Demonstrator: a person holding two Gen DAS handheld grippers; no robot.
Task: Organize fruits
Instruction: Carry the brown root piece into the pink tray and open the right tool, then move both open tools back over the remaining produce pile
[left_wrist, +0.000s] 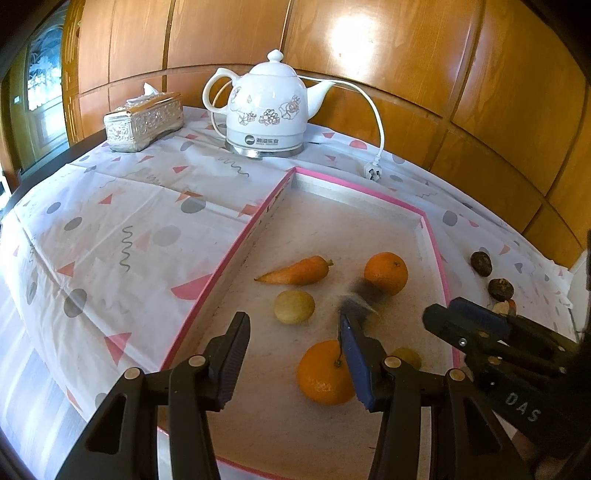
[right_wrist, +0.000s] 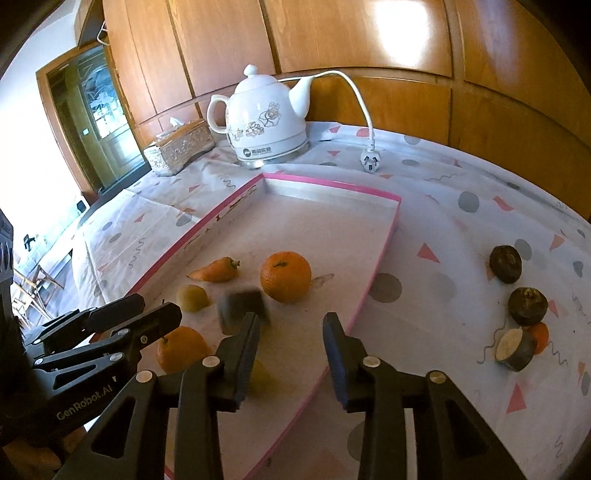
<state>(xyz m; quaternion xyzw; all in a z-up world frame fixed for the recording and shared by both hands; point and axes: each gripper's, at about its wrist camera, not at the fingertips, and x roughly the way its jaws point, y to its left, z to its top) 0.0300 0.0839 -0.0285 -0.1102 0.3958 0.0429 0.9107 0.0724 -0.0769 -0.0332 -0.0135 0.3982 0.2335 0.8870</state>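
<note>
Pink-rimmed tray (left_wrist: 255, 221), fruits inside; both tools spread, empty.
Dark blurred piece (right_wrist: 243, 301) just ahead of right hand-held gripper (right_wrist: 290, 354); left hand-held gripper (left_wrist: 291, 354) hangs over near orange (left_wrist: 321, 373). Dark fruits (right_wrist: 506, 264) on tabletop, right-hand side, nearer the right.

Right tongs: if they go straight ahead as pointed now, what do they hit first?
Probably the blurred dark piece, just ahead of the left finger of the open right tongs over the pink-rimmed tray. Beyond it sits an orange. Depth is unclear, and the blur suggests the piece is moving.
</note>
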